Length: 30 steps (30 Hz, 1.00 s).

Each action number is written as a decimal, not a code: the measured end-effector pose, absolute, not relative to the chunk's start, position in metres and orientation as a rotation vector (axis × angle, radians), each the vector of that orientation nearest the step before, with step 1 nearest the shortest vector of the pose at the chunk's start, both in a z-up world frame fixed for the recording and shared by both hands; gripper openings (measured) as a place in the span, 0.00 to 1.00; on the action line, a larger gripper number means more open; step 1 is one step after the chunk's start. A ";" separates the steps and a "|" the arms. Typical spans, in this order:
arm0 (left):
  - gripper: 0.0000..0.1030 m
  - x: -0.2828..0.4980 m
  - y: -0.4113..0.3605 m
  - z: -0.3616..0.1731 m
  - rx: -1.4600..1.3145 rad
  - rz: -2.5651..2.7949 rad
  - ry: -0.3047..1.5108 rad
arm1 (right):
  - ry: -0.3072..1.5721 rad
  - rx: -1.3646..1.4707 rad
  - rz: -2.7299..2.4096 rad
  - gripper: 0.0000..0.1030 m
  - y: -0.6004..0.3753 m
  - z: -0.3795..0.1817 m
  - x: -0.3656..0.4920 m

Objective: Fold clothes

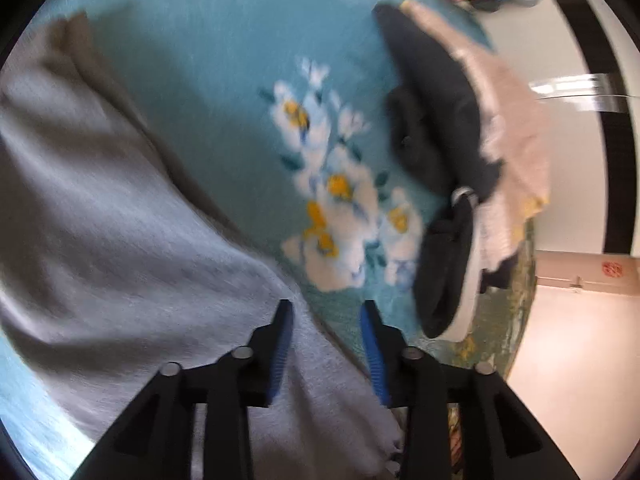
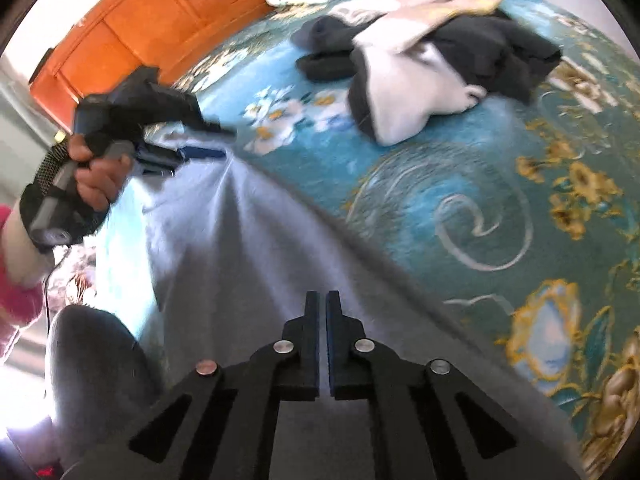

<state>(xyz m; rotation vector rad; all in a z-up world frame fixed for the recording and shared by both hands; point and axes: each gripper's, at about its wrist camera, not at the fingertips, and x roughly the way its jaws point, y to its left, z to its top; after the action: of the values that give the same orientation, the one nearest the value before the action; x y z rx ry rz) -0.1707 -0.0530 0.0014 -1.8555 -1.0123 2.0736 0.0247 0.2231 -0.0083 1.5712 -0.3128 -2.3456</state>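
Observation:
A light grey garment (image 1: 120,220) lies spread on a teal flowered bedspread (image 1: 220,60). My left gripper (image 1: 327,312) stands open, its blue pads apart over the garment's edge, with cloth lying between them and not pinched. In the right wrist view a hand (image 2: 100,176) holds the left gripper (image 2: 218,154) at the far corner of the grey garment (image 2: 248,248), where the cloth rises to a point. My right gripper (image 2: 322,300) is shut low over the garment's near part. Whether fabric is caught in it is hidden.
A pile of dark and cream clothes (image 2: 420,80) lies further along the bedspread (image 2: 400,184); this pile (image 1: 432,120) is near the bed's edge. An orange headboard (image 2: 140,28) stands behind. Pale floor (image 1: 560,360) and a cardboard box (image 1: 588,272) lie beyond the bed. A grey-clad knee (image 2: 92,360) is at lower left.

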 end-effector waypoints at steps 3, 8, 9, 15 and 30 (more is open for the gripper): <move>0.48 -0.166 -0.088 0.018 -1.802 2.172 -0.990 | -0.319 1.648 -2.330 0.03 0.220 -0.029 0.021; 0.49 -0.158 -0.172 0.032 -1.741 2.362 -1.046 | -0.487 1.745 -2.364 0.03 0.245 -0.047 0.016; 0.49 -0.159 -0.185 0.028 -1.715 2.420 -1.063 | -0.533 1.760 -2.366 0.03 0.251 -0.050 0.015; 0.61 -0.137 -0.276 0.007 -1.684 2.616 -1.180 | -0.493 1.697 -2.426 0.29 0.239 -0.020 0.021; 0.32 -0.140 -0.281 -0.020 -1.543 2.641 -0.942 | -0.511 1.803 -2.374 0.44 0.199 -0.023 0.031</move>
<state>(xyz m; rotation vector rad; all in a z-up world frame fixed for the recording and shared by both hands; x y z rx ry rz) -0.1402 -0.2807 -0.0199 -1.5425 -0.9423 2.6413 0.0306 0.1987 -0.0226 1.8030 -0.5109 -2.3742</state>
